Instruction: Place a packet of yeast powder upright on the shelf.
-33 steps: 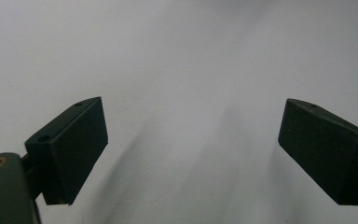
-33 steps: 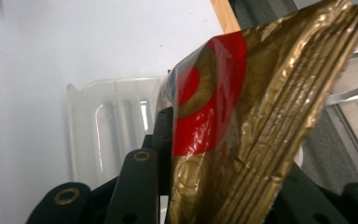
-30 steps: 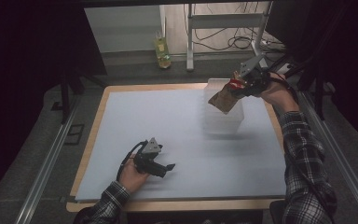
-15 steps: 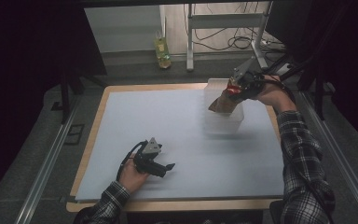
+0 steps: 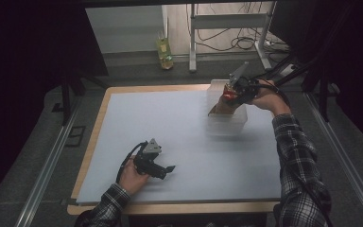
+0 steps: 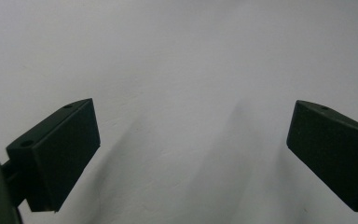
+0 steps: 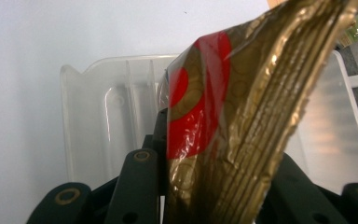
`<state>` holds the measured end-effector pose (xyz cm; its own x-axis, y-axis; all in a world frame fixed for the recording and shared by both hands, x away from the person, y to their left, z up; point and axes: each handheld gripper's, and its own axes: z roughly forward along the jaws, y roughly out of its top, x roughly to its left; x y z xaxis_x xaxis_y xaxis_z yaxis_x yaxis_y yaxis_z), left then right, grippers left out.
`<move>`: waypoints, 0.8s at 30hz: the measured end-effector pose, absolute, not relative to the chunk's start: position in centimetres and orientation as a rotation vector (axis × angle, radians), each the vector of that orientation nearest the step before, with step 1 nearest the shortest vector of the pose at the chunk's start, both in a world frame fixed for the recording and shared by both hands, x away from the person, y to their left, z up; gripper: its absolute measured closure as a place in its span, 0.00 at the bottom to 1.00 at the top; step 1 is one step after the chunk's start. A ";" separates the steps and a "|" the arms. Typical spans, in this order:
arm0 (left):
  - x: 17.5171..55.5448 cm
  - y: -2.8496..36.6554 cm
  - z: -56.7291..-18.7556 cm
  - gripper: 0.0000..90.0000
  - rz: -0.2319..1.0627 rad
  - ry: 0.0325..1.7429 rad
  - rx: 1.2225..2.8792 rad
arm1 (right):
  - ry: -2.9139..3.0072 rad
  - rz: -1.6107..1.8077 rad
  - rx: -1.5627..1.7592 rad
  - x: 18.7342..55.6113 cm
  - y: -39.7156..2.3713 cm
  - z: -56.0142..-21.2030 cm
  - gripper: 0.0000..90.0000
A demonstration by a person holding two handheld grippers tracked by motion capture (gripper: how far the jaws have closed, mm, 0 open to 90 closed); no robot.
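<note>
One gold-and-red foil packet (image 7: 233,116) is clamped in the right hand-held gripper (image 5: 231,92) and hangs over the clear plastic bin (image 5: 227,124) at the far right of the desk (image 5: 170,132). It should be lowered well inside the walls before being let go. The left hand-held gripper (image 6: 191,154) rests on the desk, spread wide and empty.

A pale grey mat (image 5: 170,127) covers the wood-edged tabletop (image 5: 94,125), with dark surroundings to either side. Beyond its far edge lies a lit strip of floor (image 5: 123,28), where a yellowish bottle (image 5: 164,49) stands near white metal frame legs (image 5: 193,35) and tangled cables (image 5: 236,40).
</note>
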<state>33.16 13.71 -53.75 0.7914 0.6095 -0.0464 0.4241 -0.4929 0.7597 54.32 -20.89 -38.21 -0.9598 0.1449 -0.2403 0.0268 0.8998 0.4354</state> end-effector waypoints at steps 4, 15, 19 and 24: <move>33.3 13.7 -53.9 0.00 0.256 0.761 2.156 | 2.796 0.672 0.126 54.5 -20.5 -38.7 0.78; 33.3 14.2 -53.7 0.00 0.225 0.770 2.101 | 2.782 0.766 0.187 54.5 -20.1 -39.5 0.70; 33.3 14.3 -53.7 0.00 0.208 0.762 2.080 | 2.758 0.764 0.205 54.2 -19.9 -39.3 0.57; 33.1 14.1 -53.5 0.00 0.194 0.734 2.081 | 2.741 0.782 0.234 54.1 -19.8 -39.1 0.43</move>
